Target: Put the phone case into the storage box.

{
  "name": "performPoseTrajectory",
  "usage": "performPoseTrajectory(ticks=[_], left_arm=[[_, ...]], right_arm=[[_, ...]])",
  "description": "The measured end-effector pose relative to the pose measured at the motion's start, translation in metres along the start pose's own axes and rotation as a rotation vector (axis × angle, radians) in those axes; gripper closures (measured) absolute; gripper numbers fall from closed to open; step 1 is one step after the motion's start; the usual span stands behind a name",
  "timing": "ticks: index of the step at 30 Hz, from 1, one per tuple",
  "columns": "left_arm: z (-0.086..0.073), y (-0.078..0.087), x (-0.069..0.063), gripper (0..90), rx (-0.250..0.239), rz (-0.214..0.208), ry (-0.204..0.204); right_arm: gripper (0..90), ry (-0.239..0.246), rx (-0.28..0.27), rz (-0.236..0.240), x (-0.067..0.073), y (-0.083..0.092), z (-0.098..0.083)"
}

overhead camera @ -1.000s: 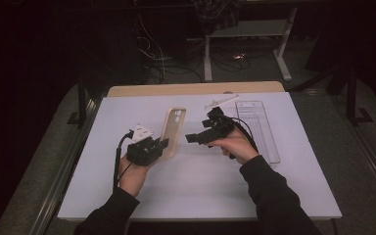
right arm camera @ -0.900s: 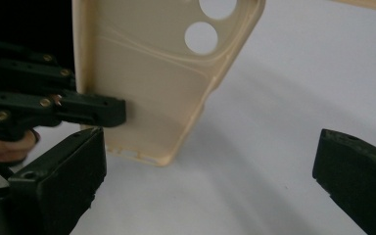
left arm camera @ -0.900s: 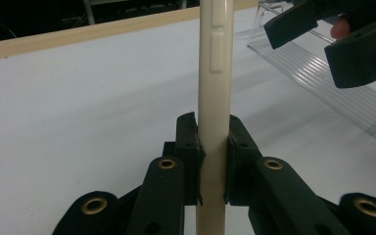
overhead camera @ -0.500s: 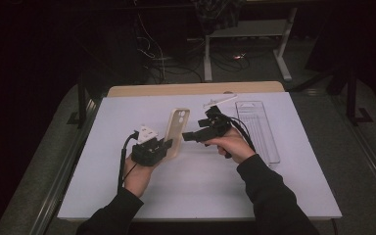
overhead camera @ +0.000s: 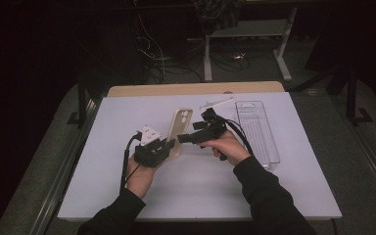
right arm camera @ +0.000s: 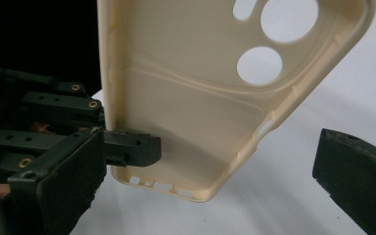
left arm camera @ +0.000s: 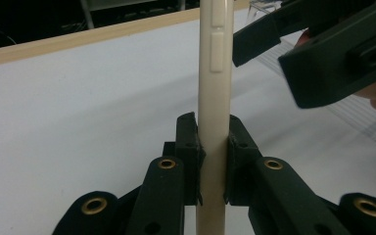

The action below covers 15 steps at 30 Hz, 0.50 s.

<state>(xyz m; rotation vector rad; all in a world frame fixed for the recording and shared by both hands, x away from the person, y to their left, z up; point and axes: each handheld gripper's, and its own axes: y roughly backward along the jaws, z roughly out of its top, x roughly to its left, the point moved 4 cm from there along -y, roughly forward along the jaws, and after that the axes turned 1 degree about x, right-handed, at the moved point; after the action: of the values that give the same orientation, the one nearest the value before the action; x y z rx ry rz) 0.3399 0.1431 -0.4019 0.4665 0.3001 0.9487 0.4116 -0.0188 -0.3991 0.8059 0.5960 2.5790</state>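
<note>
So my left gripper (left arm camera: 214,161) has its jaws pinched tight on the lower edge of the cream phone case (left arm camera: 215,98), one pad on each side of the thin wall. In the left gripper view the case stands upright between them, side buttons facing me. It's lifted off the white table (overhead camera: 127,127), roughly over the middle of it.

My right gripper (right arm camera: 200,171) is spread wide open. In the right gripper view one jaw sits low on the left edge of the case and the other is well off to the right, not touching. From there I'm looking into the hollow inside of the case, camera cutouts up top.

Further out in the high view, a clear plastic tray (overhead camera: 259,132) lies just to the right of my right hand (overhead camera: 227,149), with a small white strip (overhead camera: 216,103) beyond it near the far edge.
</note>
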Motion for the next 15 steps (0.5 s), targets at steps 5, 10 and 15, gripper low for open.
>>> performPoseTrajectory(ticks=[5, 10, 15], left_arm=[[-0.0005, 0.0009, -0.0027, 80.1, 0.01, -0.001, -0.005], [0.0007, 0.0003, -0.0057, 80.1, -0.008, -0.01, 0.005], [0.0004, 0.0007, -0.0082, 80.1, -0.011, -0.009, -0.003]], right_arm=[[0.0, -0.012, -0.005, 0.012, 0.0008, -0.0004, -0.0005], [0.0, -0.01, -0.011, 0.019, 0.0009, -0.0032, -0.0008], [0.0, -0.029, -0.029, 0.031, 0.0016, -0.0024, 0.0007]])
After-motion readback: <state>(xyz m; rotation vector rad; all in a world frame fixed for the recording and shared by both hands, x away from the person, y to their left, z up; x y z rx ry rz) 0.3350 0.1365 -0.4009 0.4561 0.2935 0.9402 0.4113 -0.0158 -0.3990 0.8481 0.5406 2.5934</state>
